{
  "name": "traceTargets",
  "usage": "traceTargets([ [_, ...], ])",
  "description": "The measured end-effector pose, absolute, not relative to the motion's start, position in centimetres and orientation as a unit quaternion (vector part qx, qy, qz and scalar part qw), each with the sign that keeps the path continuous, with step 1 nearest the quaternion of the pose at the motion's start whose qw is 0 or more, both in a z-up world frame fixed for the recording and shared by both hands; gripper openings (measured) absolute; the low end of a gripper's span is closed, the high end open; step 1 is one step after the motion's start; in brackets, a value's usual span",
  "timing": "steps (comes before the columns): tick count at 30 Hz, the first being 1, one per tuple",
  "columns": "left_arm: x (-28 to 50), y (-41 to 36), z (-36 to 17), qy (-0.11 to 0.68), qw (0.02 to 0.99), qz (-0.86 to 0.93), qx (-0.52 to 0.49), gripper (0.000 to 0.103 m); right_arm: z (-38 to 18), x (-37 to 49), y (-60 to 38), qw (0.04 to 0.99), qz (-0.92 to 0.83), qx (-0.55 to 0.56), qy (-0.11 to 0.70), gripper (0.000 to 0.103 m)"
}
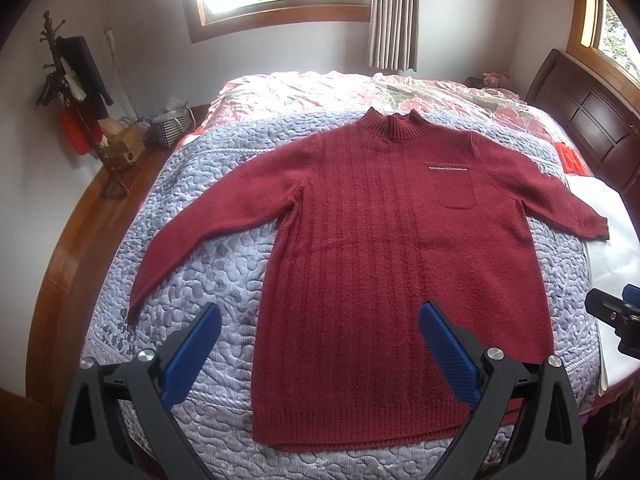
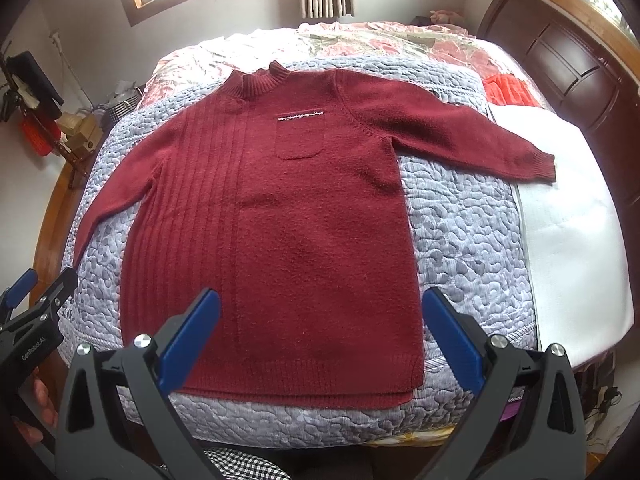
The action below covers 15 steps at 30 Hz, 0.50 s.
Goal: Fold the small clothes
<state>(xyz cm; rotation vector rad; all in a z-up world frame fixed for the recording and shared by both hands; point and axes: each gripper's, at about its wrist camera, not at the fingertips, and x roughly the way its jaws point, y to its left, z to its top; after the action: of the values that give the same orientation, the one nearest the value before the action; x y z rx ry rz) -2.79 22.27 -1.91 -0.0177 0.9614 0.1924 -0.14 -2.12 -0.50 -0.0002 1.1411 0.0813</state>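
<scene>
A dark red knit sweater (image 1: 372,264) (image 2: 280,216) lies flat and face up on the bed, collar at the far end, both sleeves spread outward, a chest pocket (image 1: 454,190) (image 2: 300,136) on its right half. My left gripper (image 1: 320,320) hovers open above the hem's left part, nothing between its blue pads. My right gripper (image 2: 320,308) hangs open over the hem's right part, also empty. The right gripper's tip (image 1: 616,312) shows at the left wrist view's right edge; the left gripper (image 2: 32,292) shows at the right wrist view's left edge.
The sweater rests on a grey-blue quilted blanket (image 1: 208,248) (image 2: 468,232) over a floral bedspread (image 1: 320,88). A white sheet (image 2: 568,200) lies to the right, a dark wooden headboard (image 2: 568,60) beyond it. A coat stand (image 1: 76,92) and a basket (image 1: 172,126) stand at the left.
</scene>
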Motion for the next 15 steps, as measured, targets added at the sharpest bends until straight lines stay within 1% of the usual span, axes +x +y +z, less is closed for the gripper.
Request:
traceTargets([
  [15, -2.73, 21.88, -1.55, 0.459, 0.884, 0.09, -0.012, 0.099, -0.55, 0.04, -2.42, 0.84, 0.041, 0.0, 0.541, 0.1],
])
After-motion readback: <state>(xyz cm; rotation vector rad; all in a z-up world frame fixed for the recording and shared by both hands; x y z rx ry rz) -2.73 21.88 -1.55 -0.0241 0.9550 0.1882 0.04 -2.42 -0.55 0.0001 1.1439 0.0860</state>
